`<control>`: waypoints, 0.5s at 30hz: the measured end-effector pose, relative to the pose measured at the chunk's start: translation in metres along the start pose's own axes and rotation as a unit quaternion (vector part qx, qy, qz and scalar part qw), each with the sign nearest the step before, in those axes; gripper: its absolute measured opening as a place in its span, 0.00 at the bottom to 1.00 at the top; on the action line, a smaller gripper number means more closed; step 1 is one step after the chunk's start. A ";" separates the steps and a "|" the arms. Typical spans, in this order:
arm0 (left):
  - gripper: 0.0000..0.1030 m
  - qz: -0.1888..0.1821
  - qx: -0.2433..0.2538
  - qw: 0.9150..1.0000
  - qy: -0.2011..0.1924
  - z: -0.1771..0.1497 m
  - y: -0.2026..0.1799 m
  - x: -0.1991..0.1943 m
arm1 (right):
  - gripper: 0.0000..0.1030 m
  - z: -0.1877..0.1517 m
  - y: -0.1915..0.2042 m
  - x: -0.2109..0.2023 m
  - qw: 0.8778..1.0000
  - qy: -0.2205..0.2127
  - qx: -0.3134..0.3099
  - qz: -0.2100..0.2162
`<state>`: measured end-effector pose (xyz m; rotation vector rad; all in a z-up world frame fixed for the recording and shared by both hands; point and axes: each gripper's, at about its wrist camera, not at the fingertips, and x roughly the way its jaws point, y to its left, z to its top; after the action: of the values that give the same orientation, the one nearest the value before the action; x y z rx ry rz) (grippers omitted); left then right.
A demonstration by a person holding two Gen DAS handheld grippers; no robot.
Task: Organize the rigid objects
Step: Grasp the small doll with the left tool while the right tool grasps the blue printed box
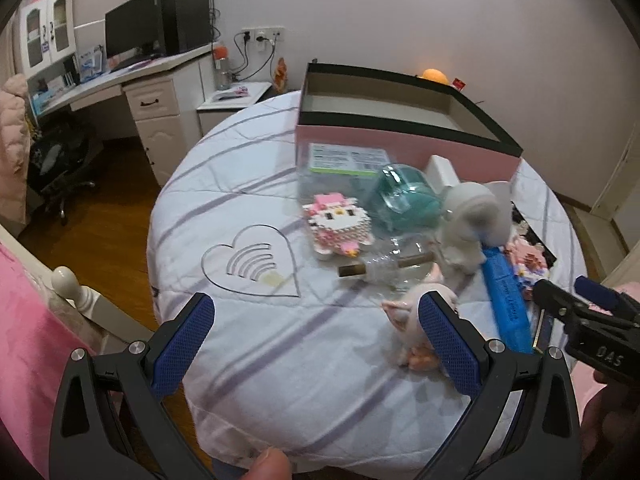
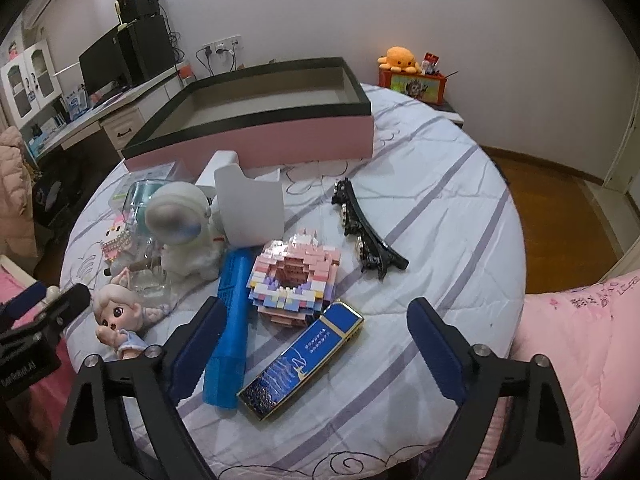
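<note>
Your left tongs [image 1: 316, 340] apart over the striped bedcover [image 1: 248, 184], your right tongs [image 2: 316, 344] apart and empty above the blue harmonica box [image 2: 302, 360], toys clustered before the empty pink box [image 2: 256, 136]

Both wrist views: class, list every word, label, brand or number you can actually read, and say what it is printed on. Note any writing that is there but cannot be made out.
"DAS": on the black body of the right gripper, seen in the left wrist view.
Lettering on the left gripper body: too blurred to read surely.
White script on the blue and gold box: too small.
Embossed text on the blue case: unreadable.
Label on the clear plastic box: blurred.
Writing on the pink quilt: unreadable.
</note>
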<state>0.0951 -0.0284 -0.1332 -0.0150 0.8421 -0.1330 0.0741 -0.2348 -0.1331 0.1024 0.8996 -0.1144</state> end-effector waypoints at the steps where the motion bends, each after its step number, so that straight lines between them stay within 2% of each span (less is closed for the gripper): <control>1: 1.00 -0.003 0.000 1.000 -0.001 0.000 -0.002 -0.001 | 0.83 -0.001 -0.001 0.001 1.000 0.002 0.001 -0.001; 2: 1.00 -0.010 0.001 1.000 0.003 -0.001 -0.005 -0.001 | 0.78 -0.002 -0.003 0.002 1.000 0.004 0.004 0.000; 4: 1.00 -0.015 -0.002 1.000 0.009 -0.001 -0.009 0.000 | 0.75 -0.004 -0.009 0.002 1.000 0.008 0.016 0.004; 6: 1.00 -0.026 0.001 1.000 0.008 -0.002 -0.016 -0.002 | 0.75 -0.005 -0.014 0.000 1.000 0.008 0.021 0.004; 9: 1.00 -0.019 0.008 1.000 0.007 -0.003 -0.027 -0.002 | 0.73 -0.006 -0.017 0.003 1.000 0.015 0.022 0.005; 13: 1.00 -0.033 0.007 0.999 0.024 -0.005 -0.040 0.003 | 0.68 -0.009 -0.016 0.010 0.999 0.024 0.020 0.004; 15: 1.00 -0.026 0.021 0.999 0.030 -0.011 -0.050 0.009 | 0.68 -0.010 -0.016 0.011 1.000 0.023 0.019 0.004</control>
<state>0.0872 -0.0785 -0.1434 0.0065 0.8987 -0.2009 0.0711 -0.2495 -0.1483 0.1445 0.9425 -0.1228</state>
